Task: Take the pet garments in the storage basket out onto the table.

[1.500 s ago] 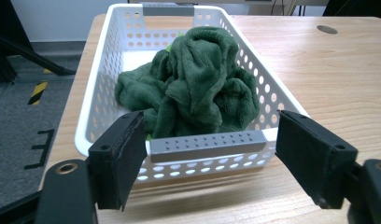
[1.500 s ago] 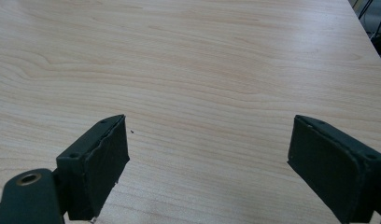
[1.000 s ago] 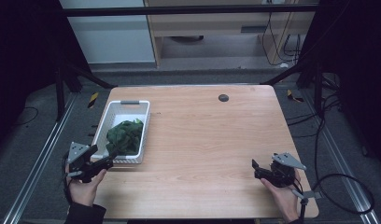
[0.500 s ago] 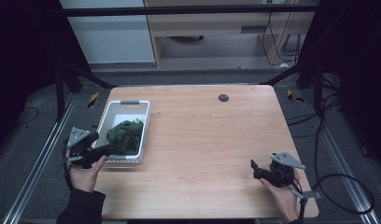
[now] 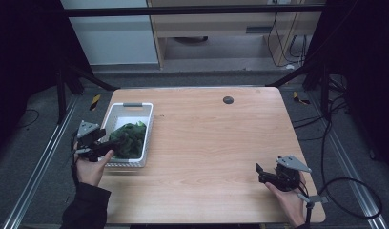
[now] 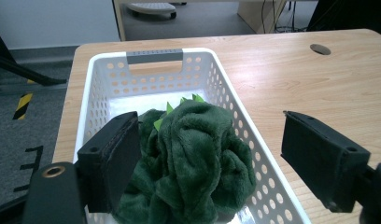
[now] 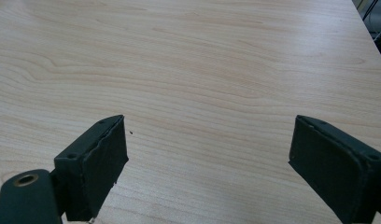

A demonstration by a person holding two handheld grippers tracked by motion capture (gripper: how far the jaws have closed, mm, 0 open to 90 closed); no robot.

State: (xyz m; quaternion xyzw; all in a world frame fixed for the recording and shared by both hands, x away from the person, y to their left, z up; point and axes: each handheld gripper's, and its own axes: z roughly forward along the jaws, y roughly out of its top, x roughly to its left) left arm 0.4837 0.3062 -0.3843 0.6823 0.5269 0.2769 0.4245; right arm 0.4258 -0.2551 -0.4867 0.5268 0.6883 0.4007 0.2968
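a light wooden table with a pale grain carries a white perforated plastic basket near its left edge, its long side running away from the person. the basket has rows of round holes in its walls and a grey handle strip on the far end wall. inside it lies a crumpled dark green plush cloth with a few small bright green points showing at its far side; the cloth fills the near half of the basket, while the far part of the basket's floor is bare.

the left gripper is held at the near left corner of the basket, reaching in over the rim. in the left gripper view its two black jaws stand wide apart: one jaw is inside the basket just beside the plush, the other is out over the table beyond the basket's right wall, so that the cloth and that wall lie between them. whether the inner jaw touches the cloth cannot be told.

the right gripper sits at the near right of the table, well apart from the basket, held in the person's right hand. its jaws are also spread wide, with nothing but bare wood between them.

a small dark round hole is set in the table near the far edge.
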